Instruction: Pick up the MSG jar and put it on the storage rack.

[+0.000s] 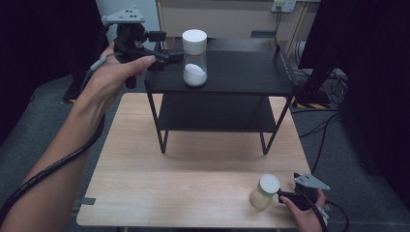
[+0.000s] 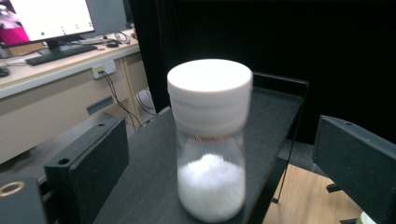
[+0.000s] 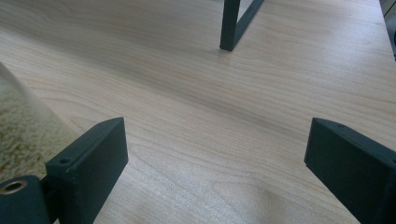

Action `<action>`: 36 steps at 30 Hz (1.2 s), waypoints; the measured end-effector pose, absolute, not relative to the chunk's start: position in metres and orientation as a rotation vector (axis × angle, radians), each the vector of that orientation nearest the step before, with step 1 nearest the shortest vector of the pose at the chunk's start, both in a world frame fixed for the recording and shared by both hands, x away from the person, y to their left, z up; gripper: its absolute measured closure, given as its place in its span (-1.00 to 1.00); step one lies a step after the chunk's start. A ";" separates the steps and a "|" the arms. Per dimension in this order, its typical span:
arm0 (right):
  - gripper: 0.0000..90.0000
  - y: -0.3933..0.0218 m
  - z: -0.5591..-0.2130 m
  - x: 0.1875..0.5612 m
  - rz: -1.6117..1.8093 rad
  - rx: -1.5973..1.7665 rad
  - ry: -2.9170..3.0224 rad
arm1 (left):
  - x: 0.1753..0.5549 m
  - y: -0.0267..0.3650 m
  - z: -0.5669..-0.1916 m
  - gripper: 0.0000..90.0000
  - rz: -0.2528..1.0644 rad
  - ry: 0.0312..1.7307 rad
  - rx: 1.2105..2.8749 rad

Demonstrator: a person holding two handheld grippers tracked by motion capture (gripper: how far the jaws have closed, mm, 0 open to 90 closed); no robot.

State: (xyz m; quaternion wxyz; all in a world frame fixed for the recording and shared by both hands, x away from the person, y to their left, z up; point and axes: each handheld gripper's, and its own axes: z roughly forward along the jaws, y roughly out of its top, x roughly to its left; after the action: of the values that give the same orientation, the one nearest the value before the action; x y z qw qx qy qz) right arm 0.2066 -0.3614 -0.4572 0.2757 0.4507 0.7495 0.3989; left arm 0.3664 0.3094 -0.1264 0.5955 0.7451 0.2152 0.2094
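A clear jar (image 1: pixel 195 58) (image 2: pixel 210 140) with a white lid and white powder stands upright on the top board of a black two-tier rack (image 1: pixel 241 77) (image 2: pixel 140 186). My left gripper (image 1: pixel 173 56) (image 2: pixel 219 140) is level with it, just to its left; the jaws stand wide apart, the jar sits in the gap ahead of them and no pad touches it. At the table's front right a jar of yellowish grains with a pale lid (image 1: pixel 265 192) (image 3: pixel 18 130) stands. My right gripper (image 1: pixel 284 195) (image 3: pixel 215 149) is open beside it, the jar outside its left jaw.
The rack stands at the back of a light wooden table (image 1: pixel 193 169) (image 3: pixel 210 93); one rack leg (image 3: pixel 231 28) is ahead of the right gripper. Cables (image 1: pixel 329 121) lie on the floor at the right. A desk with a monitor (image 2: pixel 46 18) is behind the rack.
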 end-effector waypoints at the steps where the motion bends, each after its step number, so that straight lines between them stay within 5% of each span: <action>1: -0.86 -0.361 -0.457 0.206 1.072 1.211 2.012 | 0.360 0.313 -0.128 -0.94 0.486 0.503 1.723; 15: -0.86 -0.359 -0.455 0.206 1.075 1.192 2.007 | 0.298 0.323 -0.180 -0.94 0.476 0.476 1.748; 36: -0.86 -0.363 -0.455 0.203 1.071 1.206 1.991 | 0.296 0.292 -0.299 -0.93 0.406 0.463 1.821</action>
State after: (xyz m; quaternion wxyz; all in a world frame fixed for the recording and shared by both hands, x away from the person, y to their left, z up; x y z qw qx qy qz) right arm 0.2028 -0.3632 -0.4548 0.2854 0.4512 0.7447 0.4005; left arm 0.2956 0.2918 -0.2994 0.5726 0.7767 0.1973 0.1730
